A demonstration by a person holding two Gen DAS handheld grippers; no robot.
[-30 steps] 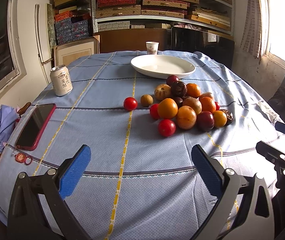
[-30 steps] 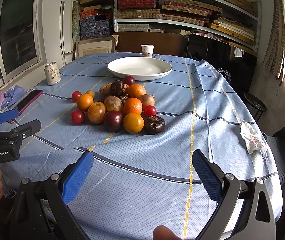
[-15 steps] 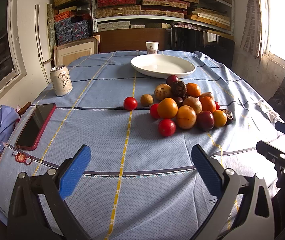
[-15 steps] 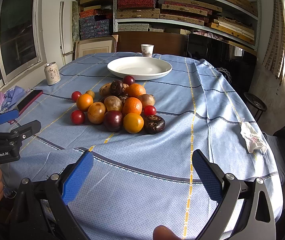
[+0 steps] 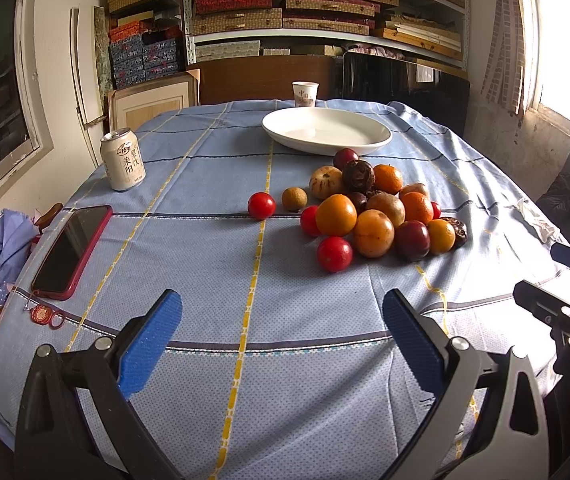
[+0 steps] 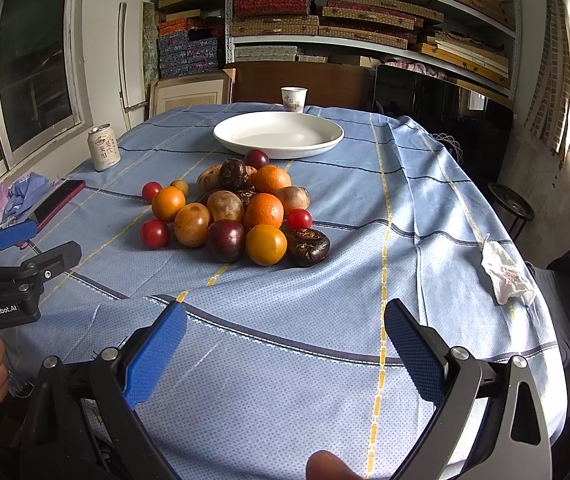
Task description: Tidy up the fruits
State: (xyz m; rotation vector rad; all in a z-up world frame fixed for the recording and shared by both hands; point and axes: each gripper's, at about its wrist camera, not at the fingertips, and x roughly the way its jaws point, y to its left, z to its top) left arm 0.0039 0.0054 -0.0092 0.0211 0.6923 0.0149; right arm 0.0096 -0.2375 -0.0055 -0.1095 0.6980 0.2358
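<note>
Both grippers hang over the near edge of the worktop, well short of the fruit pile. The left gripper and right gripper each have fingers spread wide, holding nothing. The pile sits just in front of the empty plate; two tomatoes lie apart on the pile's can side. Risk: the round fruit lean on each other, so pulling one from the pile's base could send others rolling across the cloth toward the edge. Squeezing a tomato hard may burst it.
</note>
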